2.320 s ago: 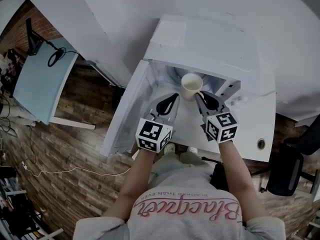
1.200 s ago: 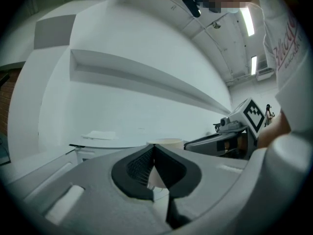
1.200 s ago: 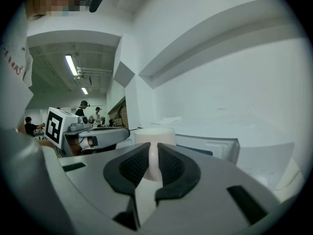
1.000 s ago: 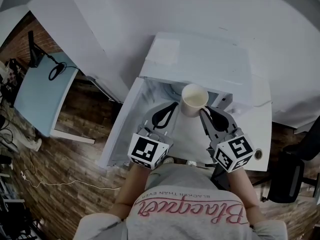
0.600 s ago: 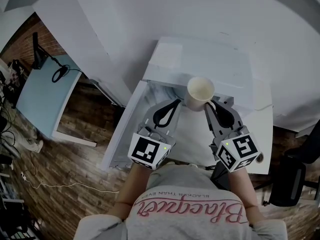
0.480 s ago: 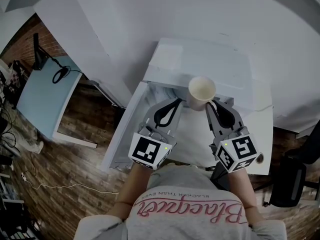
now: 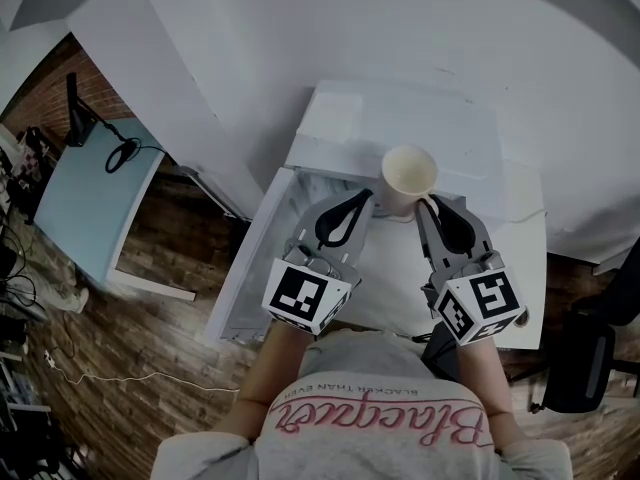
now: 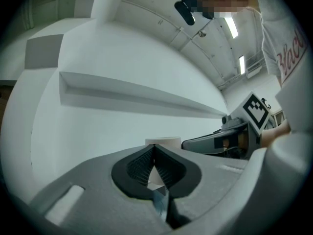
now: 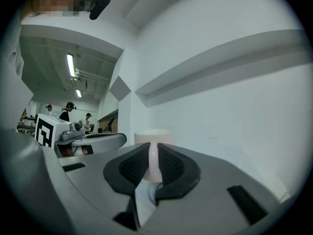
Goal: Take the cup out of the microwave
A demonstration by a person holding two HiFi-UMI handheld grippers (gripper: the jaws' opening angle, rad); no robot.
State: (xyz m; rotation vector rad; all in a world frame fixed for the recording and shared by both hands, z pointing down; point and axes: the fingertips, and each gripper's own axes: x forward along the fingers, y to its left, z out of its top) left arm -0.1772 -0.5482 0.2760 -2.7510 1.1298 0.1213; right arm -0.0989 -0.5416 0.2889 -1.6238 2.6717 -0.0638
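A: Since a second ago you've raised both grippers, and the cup [image 7: 409, 176] has come out of the microwave [image 7: 430, 118] mouth, up to its top edge.

B: Surroundings?

A: White wall [image 7: 400, 18], wood floor [image 7: 150, 308], blue table [image 7: 80, 198] on the left. The cup is cream, upright and empty. Your right gripper [image 7: 424, 206] clamps its handle; your left gripper [image 7: 360, 198] is closed on nothing.

cup [image 7: 409, 173]: cream | microwave [image 7: 400, 118]: plain white | left hand-held gripper [image 7: 360, 198] + right hand-held gripper [image 7: 428, 205]: grey, black ribbed pads, black-and-white square markers on the cubes | floor [image 7: 150, 318]: brown wood planks | shirt [image 7: 370, 443]: greyish, pink lettering
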